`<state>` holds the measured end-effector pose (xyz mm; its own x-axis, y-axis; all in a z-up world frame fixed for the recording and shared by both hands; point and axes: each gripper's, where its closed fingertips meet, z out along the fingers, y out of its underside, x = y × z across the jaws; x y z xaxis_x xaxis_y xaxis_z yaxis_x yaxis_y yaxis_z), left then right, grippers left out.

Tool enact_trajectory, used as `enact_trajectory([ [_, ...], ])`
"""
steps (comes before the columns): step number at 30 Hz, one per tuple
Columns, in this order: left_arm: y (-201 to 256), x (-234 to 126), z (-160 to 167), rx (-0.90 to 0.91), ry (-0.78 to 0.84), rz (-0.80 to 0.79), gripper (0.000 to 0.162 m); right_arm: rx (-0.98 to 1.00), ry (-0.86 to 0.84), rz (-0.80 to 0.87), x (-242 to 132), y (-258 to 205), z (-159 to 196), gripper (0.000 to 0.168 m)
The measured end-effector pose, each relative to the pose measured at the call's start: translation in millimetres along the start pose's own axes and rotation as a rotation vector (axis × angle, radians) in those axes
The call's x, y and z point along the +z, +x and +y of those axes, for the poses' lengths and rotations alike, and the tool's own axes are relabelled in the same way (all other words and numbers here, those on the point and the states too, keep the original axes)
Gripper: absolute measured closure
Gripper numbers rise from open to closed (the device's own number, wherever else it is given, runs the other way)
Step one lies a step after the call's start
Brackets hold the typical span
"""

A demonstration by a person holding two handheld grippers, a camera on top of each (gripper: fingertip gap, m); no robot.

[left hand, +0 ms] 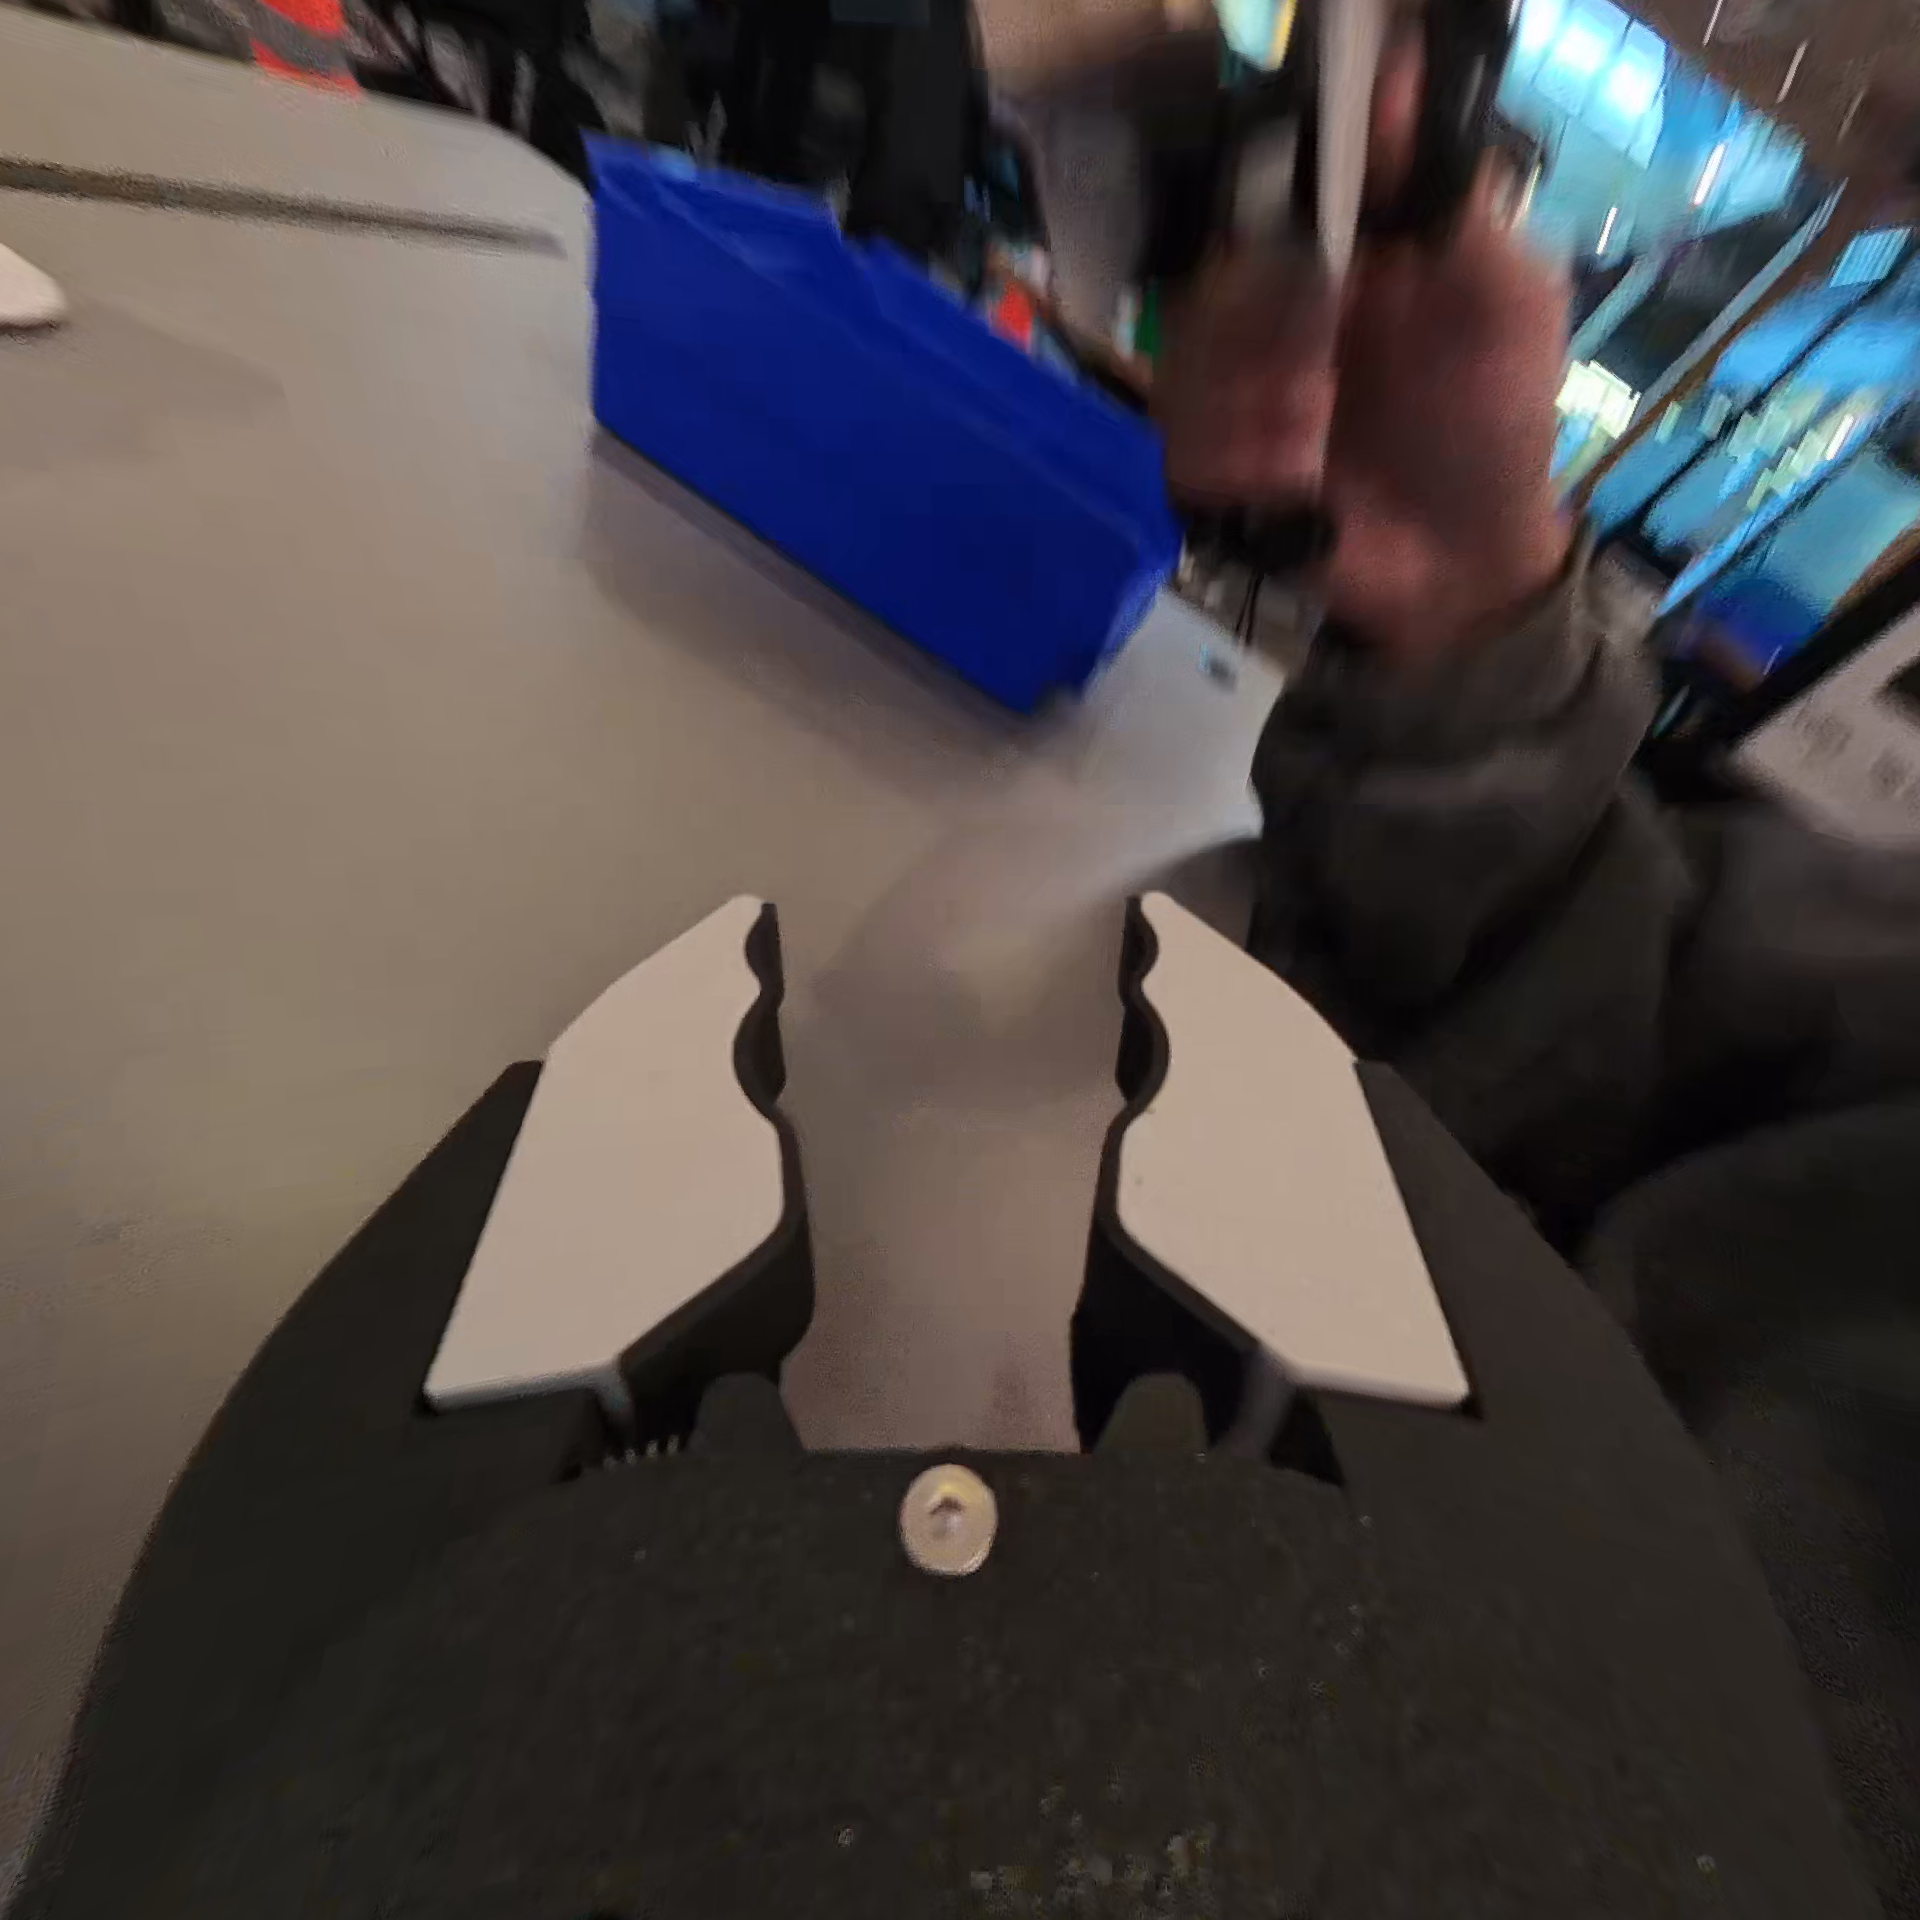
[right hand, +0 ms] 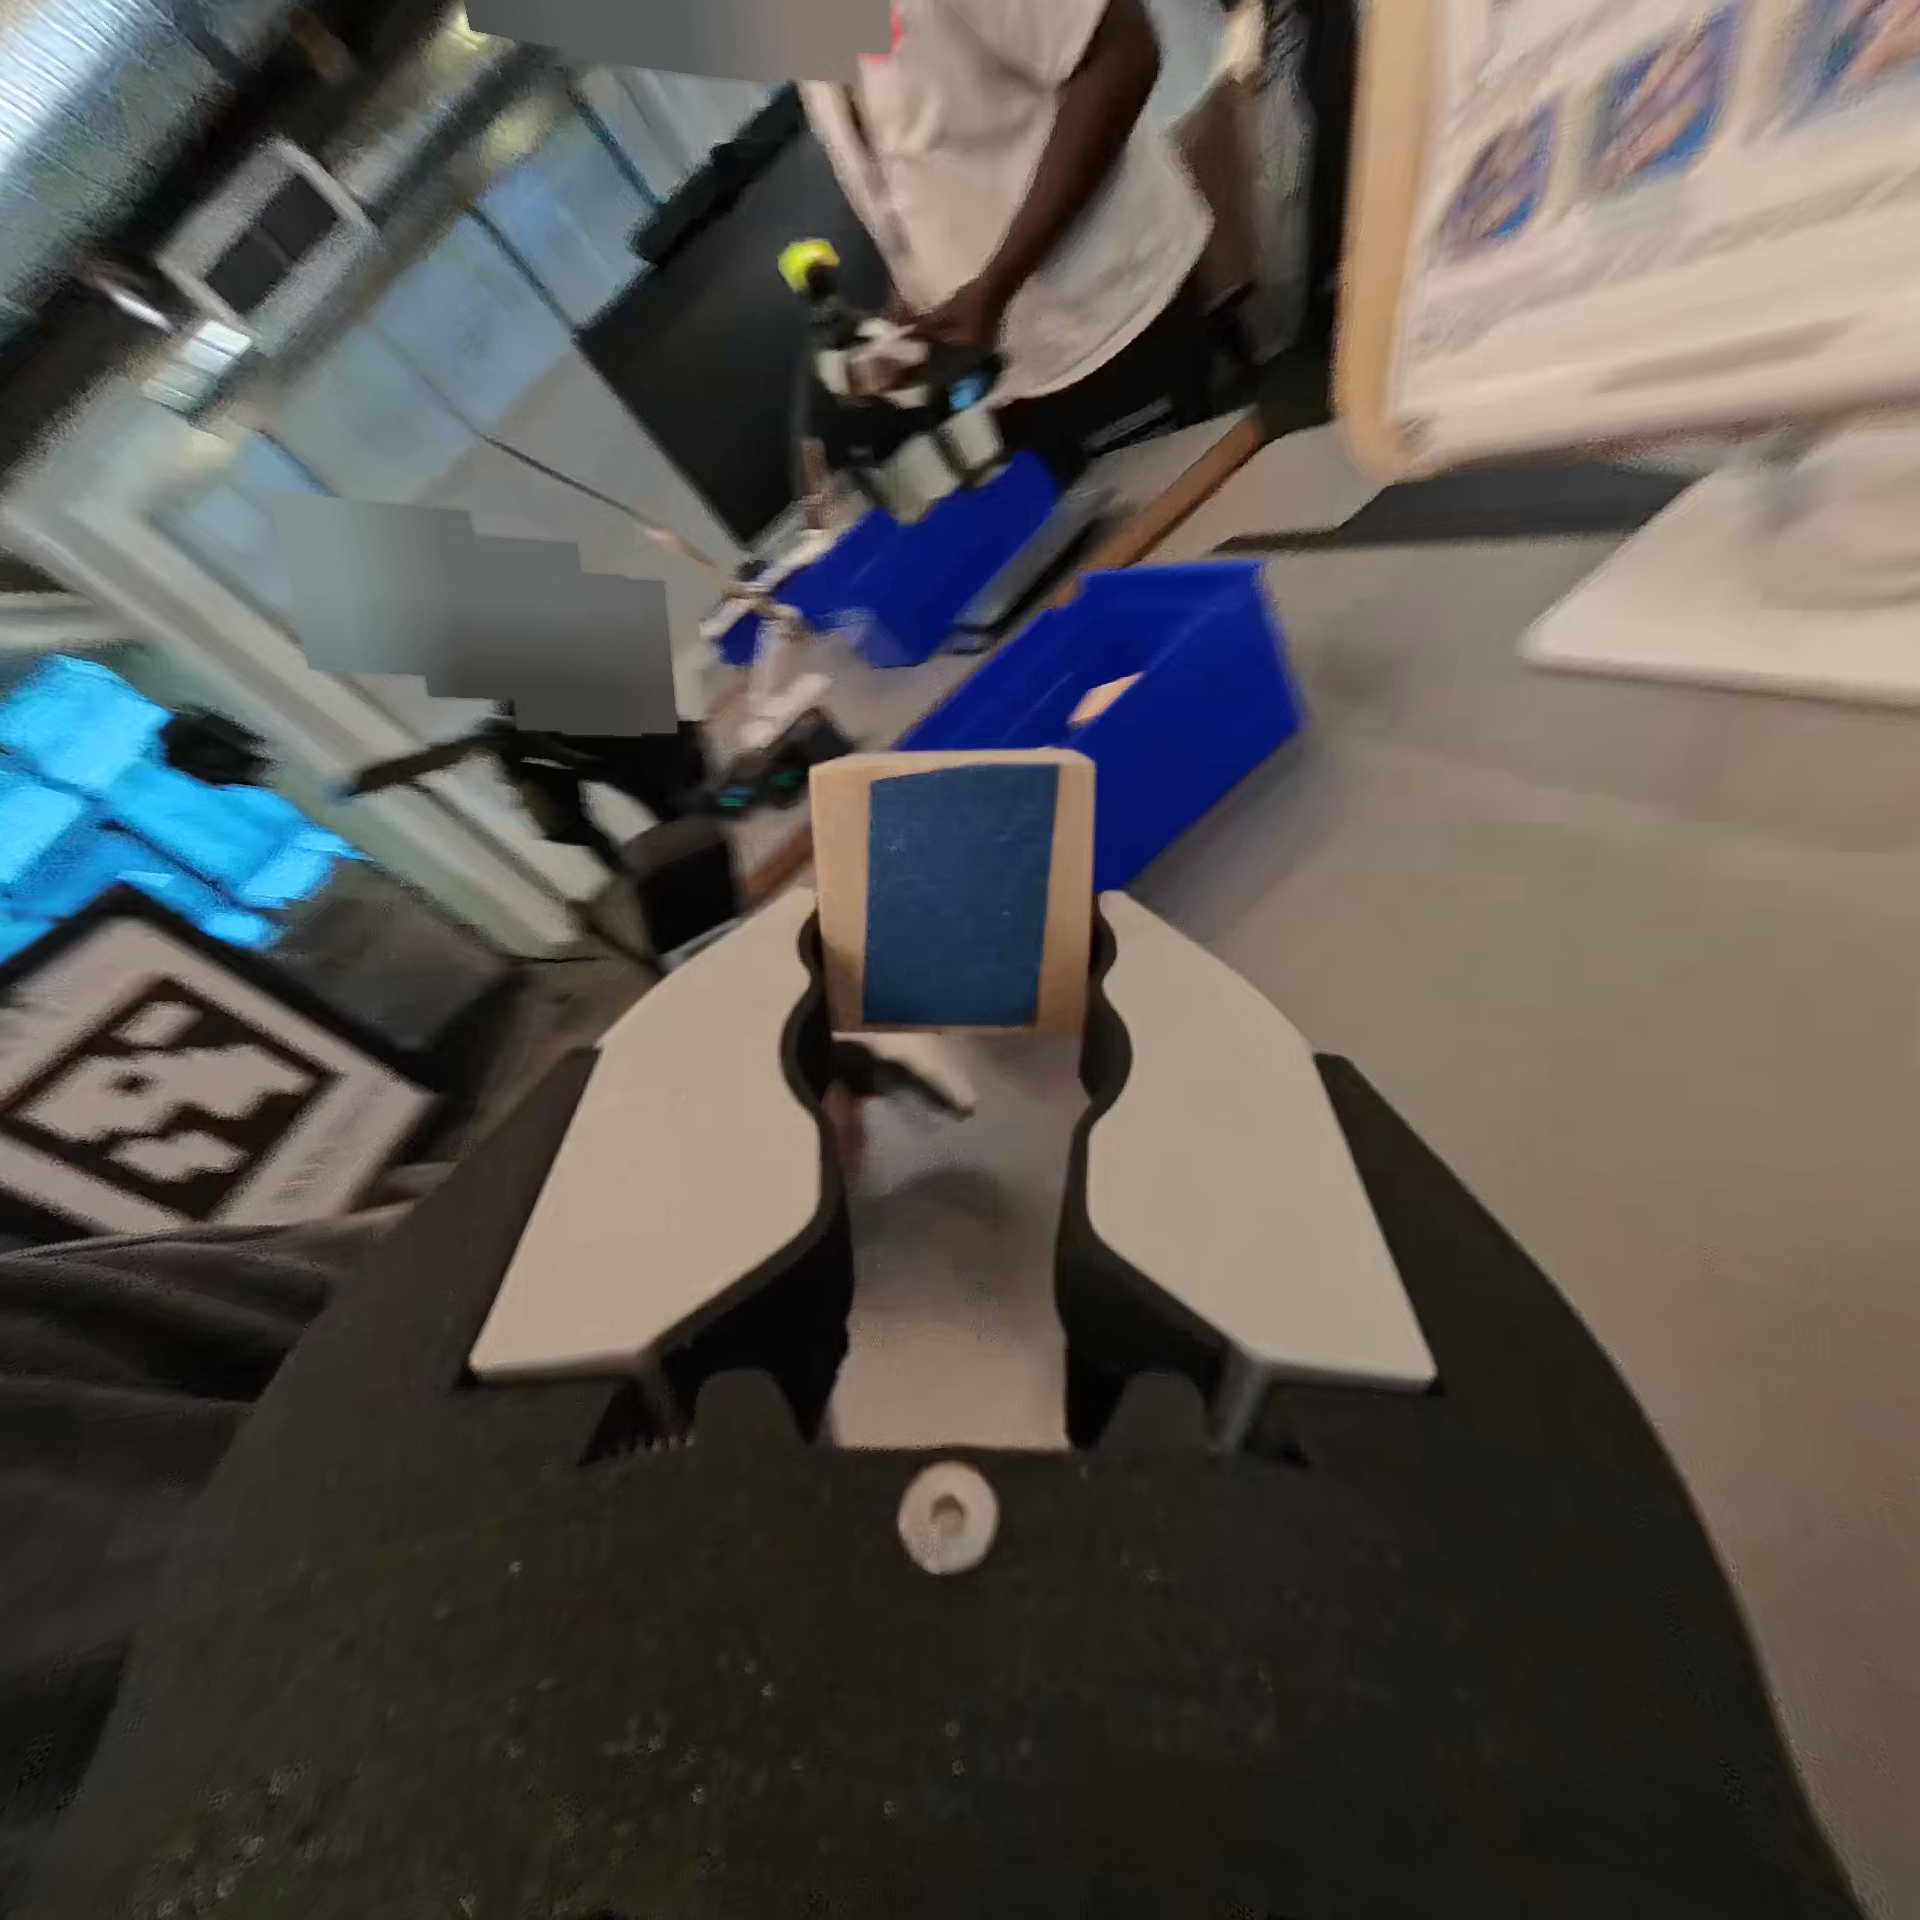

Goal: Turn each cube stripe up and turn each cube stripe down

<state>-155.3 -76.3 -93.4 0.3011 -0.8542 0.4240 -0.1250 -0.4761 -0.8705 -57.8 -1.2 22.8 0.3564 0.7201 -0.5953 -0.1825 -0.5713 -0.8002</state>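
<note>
Cube (right hand: 954,899) clamped upright — blue stripe facing camera.

One wooden cube (right hand: 956,899) is seen in the right wrist view, clamped between the tips of the right gripper (right hand: 954,935) and held clear of the grey table (right hand: 1507,1039). A broad dark-blue stripe (right hand: 958,896) is borne on the face turned toward the camera, bordered by pale bare wood on either side. The cube is held nearly square, slightly tilted. A small pale wooden piece (right hand: 1103,694), possibly another cube, is partly visible inside the blue bin (right hand: 1195,665) beyond; its stripe cannot be made out.
</note>
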Motion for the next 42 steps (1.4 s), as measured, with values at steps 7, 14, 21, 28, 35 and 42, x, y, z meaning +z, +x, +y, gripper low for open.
enact_trajectory([
  [7,28.8,25.1,34.8,0.285,-0.196,-0.031,0.102,-0.343,-0.210,0.876,-183.2,76.1,-30.5,0.123],
  [14,34.3,23.2,33.0,0.145,-0.185,0.067,0.102,0.063,-0.492,1.158,-272.7,181.9,63.7,0.123],
  [21,27.3,15.6,23.8,0.038,-0.152,0.099,0.103,0.146,-0.657,1.272,-275.0,218.1,94.8,0.123],
  [28,30.8,19.7,34.8,0.073,-0.212,0.089,0.103,0.246,-0.696,1.280,-272.0,225.9,114.0,0.123],
  [35,30.7,17.1,30.7,0.067,-0.198,0.092,0.102,0.060,-0.542,1.330,-276.8,188.4,57.7,0.092],
  [42,18.5,12.1,29.2,0.021,-0.218,0.057,0.101,-0.447,-0.061,0.731,-147.6,45.1,-26.6,0.100],
])
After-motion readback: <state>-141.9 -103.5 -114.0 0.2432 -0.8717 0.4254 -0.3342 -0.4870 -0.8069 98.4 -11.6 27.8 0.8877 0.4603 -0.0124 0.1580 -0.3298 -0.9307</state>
